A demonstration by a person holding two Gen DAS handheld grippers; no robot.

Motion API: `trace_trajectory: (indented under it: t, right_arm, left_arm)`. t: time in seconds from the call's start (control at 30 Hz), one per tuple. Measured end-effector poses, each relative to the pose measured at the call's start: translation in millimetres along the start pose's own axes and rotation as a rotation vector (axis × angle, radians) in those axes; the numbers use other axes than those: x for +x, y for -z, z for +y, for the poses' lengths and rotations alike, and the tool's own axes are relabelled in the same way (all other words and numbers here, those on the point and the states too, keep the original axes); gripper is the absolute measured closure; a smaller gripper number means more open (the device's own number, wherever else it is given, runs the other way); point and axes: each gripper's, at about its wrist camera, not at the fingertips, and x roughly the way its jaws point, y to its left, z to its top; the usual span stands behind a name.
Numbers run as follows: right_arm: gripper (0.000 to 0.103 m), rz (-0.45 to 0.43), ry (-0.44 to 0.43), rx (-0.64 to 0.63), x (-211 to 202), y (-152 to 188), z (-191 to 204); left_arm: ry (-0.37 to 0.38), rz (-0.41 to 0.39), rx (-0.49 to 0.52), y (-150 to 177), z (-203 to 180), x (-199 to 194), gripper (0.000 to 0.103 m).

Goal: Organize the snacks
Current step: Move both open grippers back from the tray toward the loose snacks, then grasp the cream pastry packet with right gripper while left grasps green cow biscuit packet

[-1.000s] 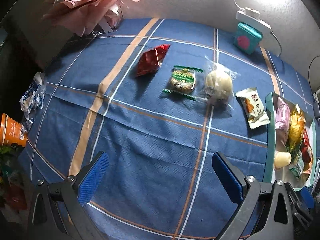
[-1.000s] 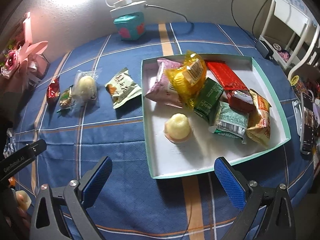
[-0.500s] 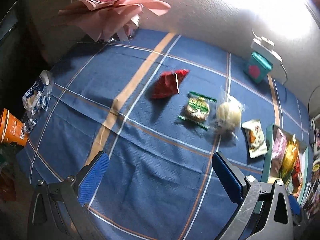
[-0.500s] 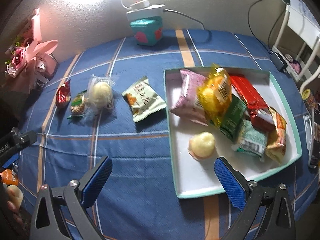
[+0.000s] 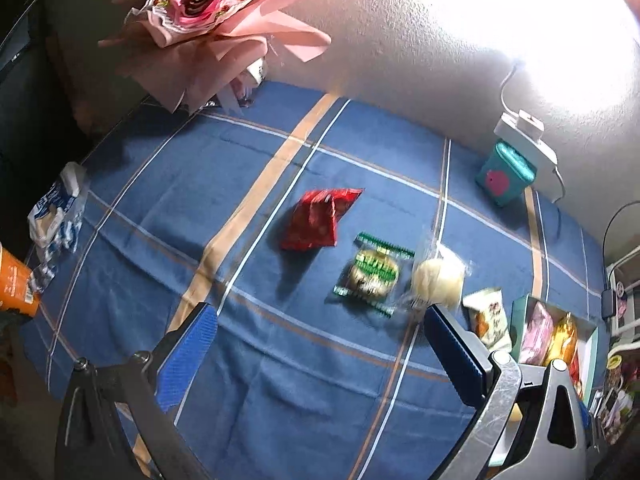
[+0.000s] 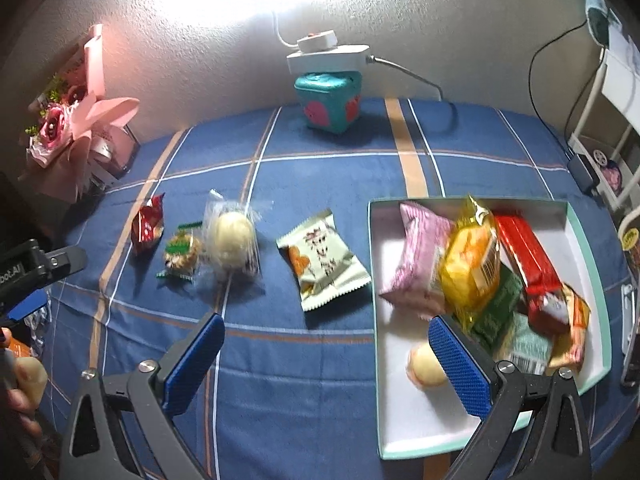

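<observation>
Several loose snacks lie in a row on the blue plaid cloth: a red packet [image 6: 148, 229], a green-edged round cookie pack [image 6: 181, 251], a clear-wrapped white bun [image 6: 232, 239] and a pale green packet [image 6: 324, 260]. The white tray with a teal rim [image 6: 591, 276] holds several snacks, among them a pink pack [image 6: 420, 256], a yellow pack [image 6: 470, 268] and a round pale cake [image 6: 425, 364]. The red packet [image 5: 316, 220], cookie pack [image 5: 370, 274] and bun [image 5: 438, 280] also show in the left wrist view. My left gripper [image 5: 320, 360] and right gripper [image 6: 326, 364] are open and empty above the cloth.
A pink flower bouquet [image 5: 208, 20] stands at the back left. A teal box [image 6: 328, 100] with a white power strip [image 6: 328, 54] on it sits by the wall. An orange cup [image 5: 14, 284] and a blue-white bag [image 5: 56, 212] lie at the left edge.
Both grippers have pulled back and swung left. The tray has slid toward the right in both views, and the loose snacks sit nearer the middle. Both jaws stay open.
</observation>
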Motion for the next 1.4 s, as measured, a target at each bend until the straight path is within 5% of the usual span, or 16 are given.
trace_trajectory:
  t: [0.23, 0.63, 0.77, 1.4]
  right_arm:
    - [0.013, -0.006, -0.003, 0.006, 15, -21, 3]
    - [0.025, 0.049, -0.027, 0.019, 66, -37, 6]
    - [0.026, 0.068, -0.024, 0.006, 82, -37, 7]
    - [0.029, 0.079, -0.02, -0.056, 118, -45, 13]
  left_arm:
    - [0.026, -0.005, -0.015, -15, -4, 17, 0.0]
    - [0.039, 0.036, 0.118, -13, -42, 76, 0.001]
    - [0.049, 0.064, 0.111, -12, -41, 94, 0.012]
    - [0.066, 0.056, 0.128, -13, -47, 120, 0.023]
